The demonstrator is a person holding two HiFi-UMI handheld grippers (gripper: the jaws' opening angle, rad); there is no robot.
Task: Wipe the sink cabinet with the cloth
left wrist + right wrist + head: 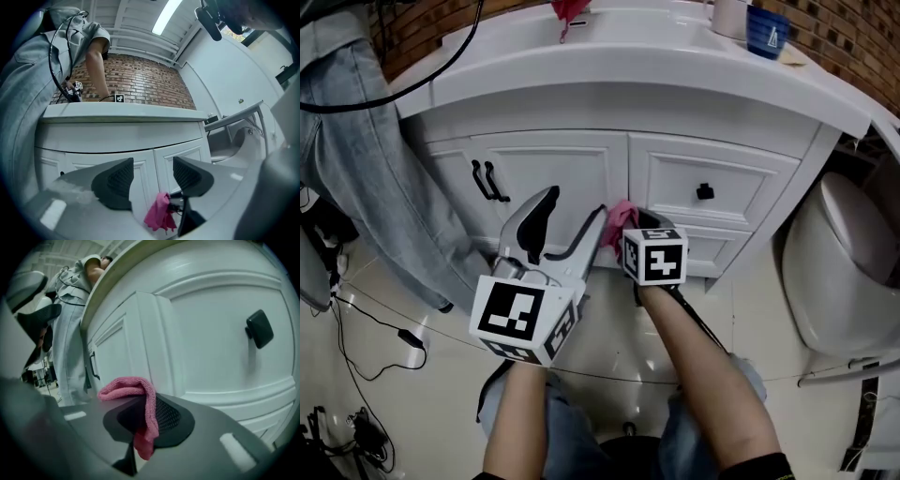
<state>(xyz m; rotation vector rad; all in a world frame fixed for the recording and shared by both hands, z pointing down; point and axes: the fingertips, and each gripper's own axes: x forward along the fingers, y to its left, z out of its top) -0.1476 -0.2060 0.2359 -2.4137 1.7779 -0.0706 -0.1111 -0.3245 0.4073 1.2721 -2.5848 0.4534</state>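
The white sink cabinet (581, 173) fills the upper half of the head view, with two doors and drawers under a white top. A pink cloth (621, 222) is pressed against the cabinet front between the left door and the drawer column. My right gripper (628, 230) is shut on the cloth (140, 401), close to the cabinet face (206, 348). My left gripper (572, 220) hangs just left of it, jaws open and empty, a short way off the door. From the left gripper (151, 180) I see the cloth (158, 213) below the jaws.
Black door handles (487, 181) sit on the left door and a black knob (704, 191) on the drawer. A person in grey denim (366, 159) stands at the left. A toilet (844, 272) is at the right. A blue cup (766, 31) and a red cloth (570, 11) rest on the counter.
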